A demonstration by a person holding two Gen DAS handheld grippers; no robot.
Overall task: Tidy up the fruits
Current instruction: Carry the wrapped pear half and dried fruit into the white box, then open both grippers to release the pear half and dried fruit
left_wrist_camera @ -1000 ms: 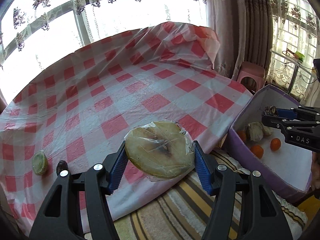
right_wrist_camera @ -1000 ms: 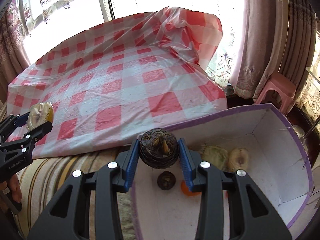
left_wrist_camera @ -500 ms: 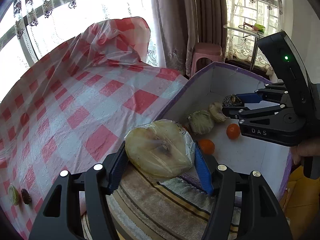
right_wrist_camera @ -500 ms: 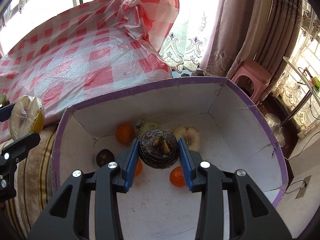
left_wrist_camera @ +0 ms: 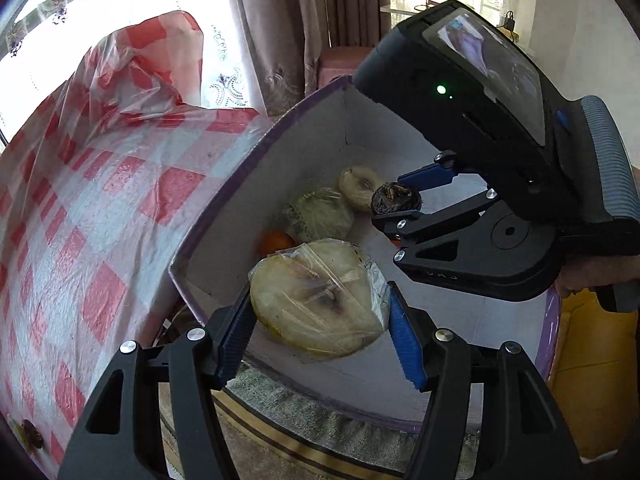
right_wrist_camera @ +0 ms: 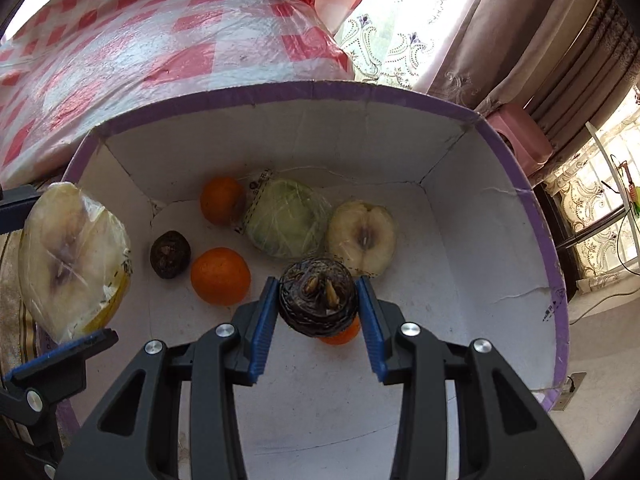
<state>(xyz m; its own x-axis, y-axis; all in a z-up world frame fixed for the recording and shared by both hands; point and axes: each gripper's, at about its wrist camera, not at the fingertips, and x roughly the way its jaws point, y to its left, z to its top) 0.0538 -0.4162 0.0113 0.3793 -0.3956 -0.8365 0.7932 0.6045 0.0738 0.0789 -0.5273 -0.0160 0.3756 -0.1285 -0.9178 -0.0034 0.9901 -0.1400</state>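
My left gripper (left_wrist_camera: 320, 320) is shut on a plastic-wrapped pale fruit half (left_wrist_camera: 316, 304) and holds it over the near left rim of the purple-edged white box (left_wrist_camera: 224, 216). That fruit half also shows in the right wrist view (right_wrist_camera: 68, 264). My right gripper (right_wrist_camera: 318, 304) is shut on a dark brown round fruit (right_wrist_camera: 318, 300) above the box floor; this fruit shows in the left wrist view too (left_wrist_camera: 394, 200). In the box (right_wrist_camera: 520, 192) lie oranges (right_wrist_camera: 220, 276), a wrapped green fruit (right_wrist_camera: 284, 220), a cut pale fruit half (right_wrist_camera: 362, 236) and a small dark fruit (right_wrist_camera: 170, 254).
A red-and-white checked plastic cloth (left_wrist_camera: 80, 184) covers the surface left of the box. A small dark fruit (left_wrist_camera: 30, 434) lies at its near left edge. A striped towel (left_wrist_camera: 304, 432) lies under the box. A pink stool (right_wrist_camera: 520, 136) and curtains stand behind.
Both grippers have moved right and lower over the box with their fruits still held. The wrapped fruit half now hangs over the box's left rim.
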